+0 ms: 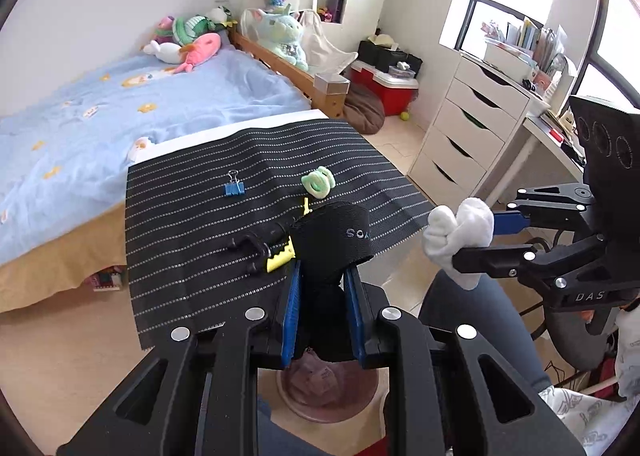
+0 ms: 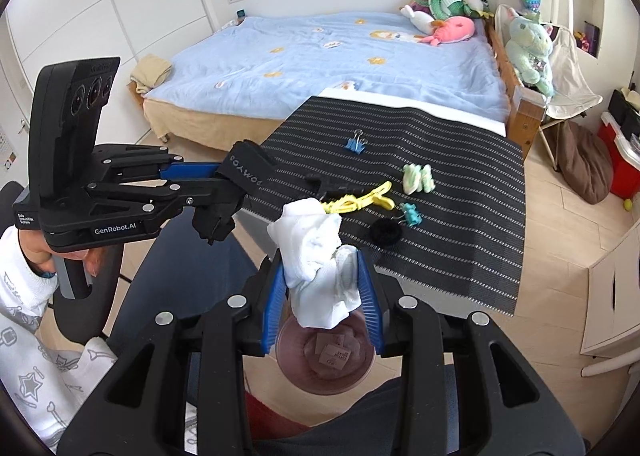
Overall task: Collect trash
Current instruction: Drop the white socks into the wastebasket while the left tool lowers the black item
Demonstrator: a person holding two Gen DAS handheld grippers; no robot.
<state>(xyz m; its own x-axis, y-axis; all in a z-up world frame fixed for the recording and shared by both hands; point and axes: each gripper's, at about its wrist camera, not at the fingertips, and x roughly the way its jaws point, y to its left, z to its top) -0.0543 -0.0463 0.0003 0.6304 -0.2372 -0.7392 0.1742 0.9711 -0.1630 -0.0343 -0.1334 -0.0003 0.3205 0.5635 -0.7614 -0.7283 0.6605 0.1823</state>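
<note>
- The bed [image 2: 360,52], with a light blue cover, fills the far side of the room; plush toys [image 2: 444,16] lie heaped at its far right end.
- A white chest of drawers [image 1: 468,132] stands at the right under the window.
- A black mat with white dotted stripes [image 2: 460,232] covers a surface between the bed and the person, its near edge close to both grippers.
- A round pinkish bin [image 2: 328,360] sits low and near, right under both grippers, with scraps of paper inside.
- The left gripper [image 1: 324,296] is clenched on a black sock [image 1: 336,240] printed with pale letters; the sock hangs in the air above the bin, off the mat's near edge.
- The right gripper [image 2: 324,288] is clamped on a crumpled white sock [image 2: 316,256], held above the bin, just right of the left gripper.
- The person's left hand [image 2: 44,256], in a white patterned sleeve, grips the left handle.
- On the mat: a yellow clip [image 2: 360,198] touching a black tool [image 2: 332,184], a pale green folded item [image 2: 418,178] to their right, a blue binder clip [image 2: 357,144] farther off, a small teal clip [image 2: 412,214] and a black fuzzy ring [image 2: 386,232] nearest.
</note>
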